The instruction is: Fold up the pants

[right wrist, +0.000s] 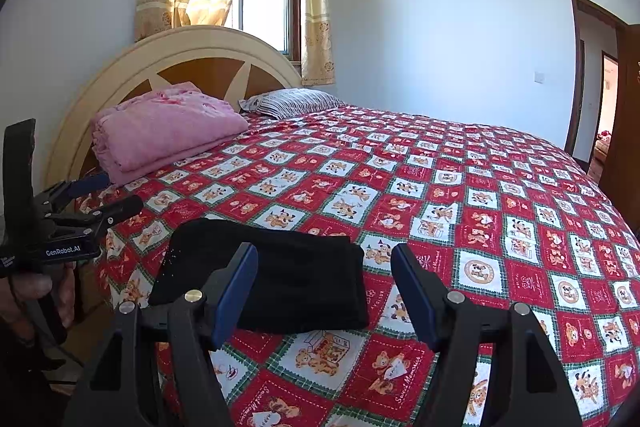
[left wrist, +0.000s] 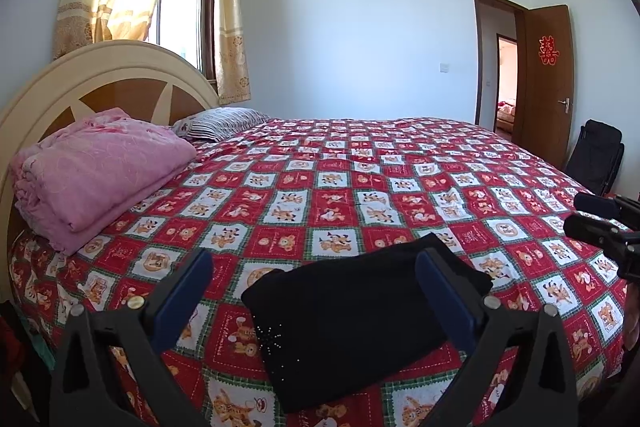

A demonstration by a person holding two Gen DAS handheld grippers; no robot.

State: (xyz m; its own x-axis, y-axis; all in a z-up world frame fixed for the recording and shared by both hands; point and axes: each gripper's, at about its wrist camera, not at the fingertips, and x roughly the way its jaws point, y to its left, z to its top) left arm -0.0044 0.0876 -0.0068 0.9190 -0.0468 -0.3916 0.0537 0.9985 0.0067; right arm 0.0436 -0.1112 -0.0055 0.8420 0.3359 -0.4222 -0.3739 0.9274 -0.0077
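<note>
Left wrist view: black pants (left wrist: 360, 323) lie folded compactly near the bed (left wrist: 400, 179) edge, apparently finished. Left gripper (left wrist: 316, 291) and right gripper (right wrist: 324, 287) hover clear, jaws apart, holding nothing.

Bed (left wrist: 400, 163): pants (left wrist: 360, 323), blanket (left wrist: 100, 171), pillow (left wrist: 224, 121).

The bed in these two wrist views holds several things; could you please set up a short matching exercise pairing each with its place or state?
Things:
1. black pants
2. pink blanket
3. striped pillow
4. right gripper

Places or states:
a. folded in a stack against the headboard
b. folded in a compact bundle near the bed's front edge
c. open, holding nothing
d. at the head of the bed, below the window side

Pairs: 1-b, 2-a, 3-d, 4-c
</note>
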